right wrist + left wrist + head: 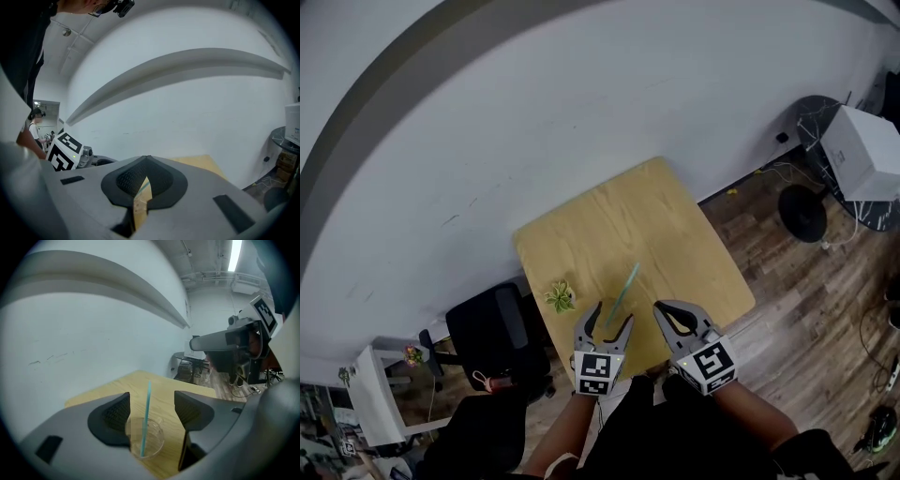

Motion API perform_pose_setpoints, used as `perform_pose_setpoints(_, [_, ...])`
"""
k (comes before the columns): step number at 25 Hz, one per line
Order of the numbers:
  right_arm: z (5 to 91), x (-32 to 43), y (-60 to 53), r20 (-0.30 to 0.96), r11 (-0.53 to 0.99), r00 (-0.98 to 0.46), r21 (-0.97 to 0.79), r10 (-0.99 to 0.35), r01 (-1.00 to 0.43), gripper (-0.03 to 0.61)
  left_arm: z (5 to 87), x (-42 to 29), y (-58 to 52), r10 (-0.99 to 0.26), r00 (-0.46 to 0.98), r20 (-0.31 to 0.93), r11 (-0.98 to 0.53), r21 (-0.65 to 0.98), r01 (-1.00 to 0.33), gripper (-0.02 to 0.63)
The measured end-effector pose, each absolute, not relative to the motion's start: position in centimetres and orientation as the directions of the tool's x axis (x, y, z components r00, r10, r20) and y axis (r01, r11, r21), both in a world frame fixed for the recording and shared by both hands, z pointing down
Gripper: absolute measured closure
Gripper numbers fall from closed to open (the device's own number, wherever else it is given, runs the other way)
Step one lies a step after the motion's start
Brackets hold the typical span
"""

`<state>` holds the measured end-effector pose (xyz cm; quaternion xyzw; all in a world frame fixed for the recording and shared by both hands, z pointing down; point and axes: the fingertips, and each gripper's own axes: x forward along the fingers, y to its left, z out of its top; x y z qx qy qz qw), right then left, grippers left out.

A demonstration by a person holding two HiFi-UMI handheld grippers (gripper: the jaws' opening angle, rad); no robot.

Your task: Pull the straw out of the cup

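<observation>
A clear plastic cup (pixel 151 440) stands near the front edge of the wooden table (pixel 675 234), with a teal straw (pixel 146 411) rising out of it and leaning slightly. My left gripper (pixel 151 401) is open, its jaws on either side of the cup; the left pad hides the cup's left edge and the right pad stands apart from it. In the head view the straw (pixel 624 285) sticks up between the jaws of the left gripper (pixel 611 317). To the right of the cup my right gripper (pixel 662 309) is shut with nothing in it, and its tips (pixel 146 160) meet.
A small potted plant (pixel 561 296) sits on the table left of the left gripper. A black chair (pixel 492 328) stands by the table's left side. A white box (pixel 862 150) and a round black stool (pixel 803 214) are on the floor at the right.
</observation>
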<state>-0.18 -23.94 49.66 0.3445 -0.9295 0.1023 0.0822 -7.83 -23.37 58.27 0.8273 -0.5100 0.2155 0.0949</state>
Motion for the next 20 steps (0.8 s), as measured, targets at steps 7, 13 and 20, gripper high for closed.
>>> perform_pose_setpoints(7, [51.5,1.4,-24.3,0.286,0.693,-0.700,-0.142,-0.655,-0.707,0.560,61.8,-7.3,-25.5,-0.752,0.399,0.524,-0.505,-0.069,-0.861,0.348])
perform_pose_setpoints(13, [53.1,1.6,-24.3,0.300,0.692,-0.704,-0.162,-0.644,-0.703,0.560,65.0,-7.5,-26.7,-0.726,0.381,0.573,-0.515,-0.086,-0.853,0.386])
perform_pose_setpoints(20, [54.1,0.6,-23.9,0.321,0.737,-0.734,-0.138,-0.598,-0.661,0.560,66.1,-7.5,-27.0,-0.697,0.391,0.601,-0.557,-0.110,-0.823,0.469])
